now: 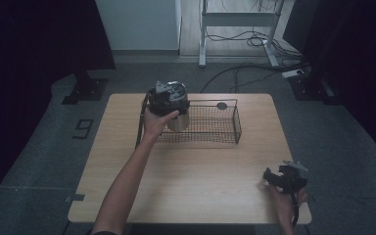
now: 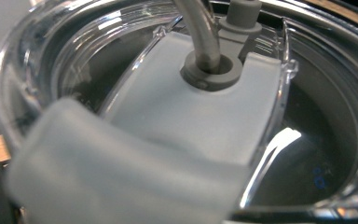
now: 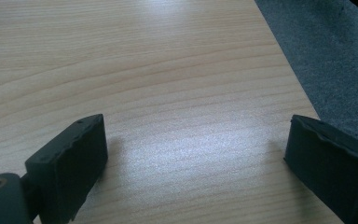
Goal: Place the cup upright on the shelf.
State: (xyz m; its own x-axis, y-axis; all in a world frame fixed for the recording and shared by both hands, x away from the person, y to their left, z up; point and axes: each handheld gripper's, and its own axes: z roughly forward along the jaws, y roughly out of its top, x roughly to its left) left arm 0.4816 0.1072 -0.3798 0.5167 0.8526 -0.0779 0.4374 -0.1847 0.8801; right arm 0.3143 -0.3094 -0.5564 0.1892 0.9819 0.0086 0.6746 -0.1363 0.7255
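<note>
- Table [image 1: 191,181]: light wood-grain top, centre of the high view; grey carpet around it.
- Wire basket [image 1: 210,122]: black mesh, rectangular, at the upper centre of the table top; a small dark round item [image 1: 222,105] sits by its far rim.
- Tumbler [image 1: 177,110]: metallic cup with a clear lid, held at the basket's left end, upper centre of the high view; whether it touches the basket floor cannot be told.
- Lid [image 2: 279,154]: transparent, seen close up in the left gripper view; a frosted white slider [image 2: 186,116] crosses it, with a grey ring [image 2: 214,74] around a clear straw [image 2: 200,28].
- Left gripper [image 1: 165,98]: at the tumbler's top, held by the left hand [image 1: 155,122]; jaws not visible, so grip cannot be told.
- Right gripper [image 3: 196,163]: lower right of the high view, near the table's right edge, in the right hand [image 1: 286,203]; jaws spread wide over bare wood, grasping nothing.
</note>
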